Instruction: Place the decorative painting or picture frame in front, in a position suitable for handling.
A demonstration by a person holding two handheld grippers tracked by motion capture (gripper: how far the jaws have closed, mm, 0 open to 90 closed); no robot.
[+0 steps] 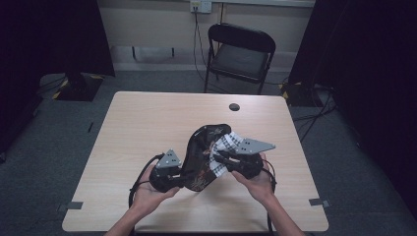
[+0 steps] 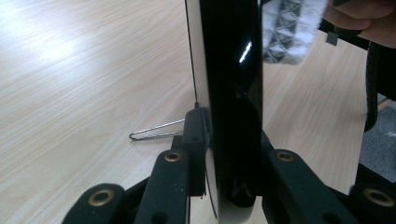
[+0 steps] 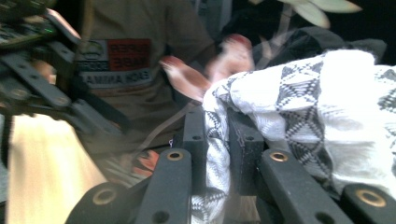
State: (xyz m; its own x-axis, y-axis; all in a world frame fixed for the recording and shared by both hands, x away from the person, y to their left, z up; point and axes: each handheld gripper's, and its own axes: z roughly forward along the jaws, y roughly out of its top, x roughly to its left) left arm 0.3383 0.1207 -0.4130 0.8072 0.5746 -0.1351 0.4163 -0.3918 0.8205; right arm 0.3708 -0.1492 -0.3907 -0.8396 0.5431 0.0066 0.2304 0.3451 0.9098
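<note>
Tray (image 1: 201, 157): glossy black, patterned; held tilted above the tabletop (image 1: 147, 128), long axis running from near-left up toward far-right.
Left gripper (image 1: 166, 176): jaws pinching the tray's near-left edge, seen edge-on in the left gripper view (image 2: 231, 93).
Cloth (image 1: 223, 150): checked black-and-white, pressed on the tray's right face.
Right gripper (image 1: 233, 162): jaws pinching the cloth (image 3: 299, 112); nearer hand for wiping.
Room: bare tabletop left and beyond; near edge close below.

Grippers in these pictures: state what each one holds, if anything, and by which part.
The left gripper clamps the lower edge of a glossy black tray, held tilted above the table. The right gripper pinches a fold of a black-and-white patterned cloth against it.
</note>
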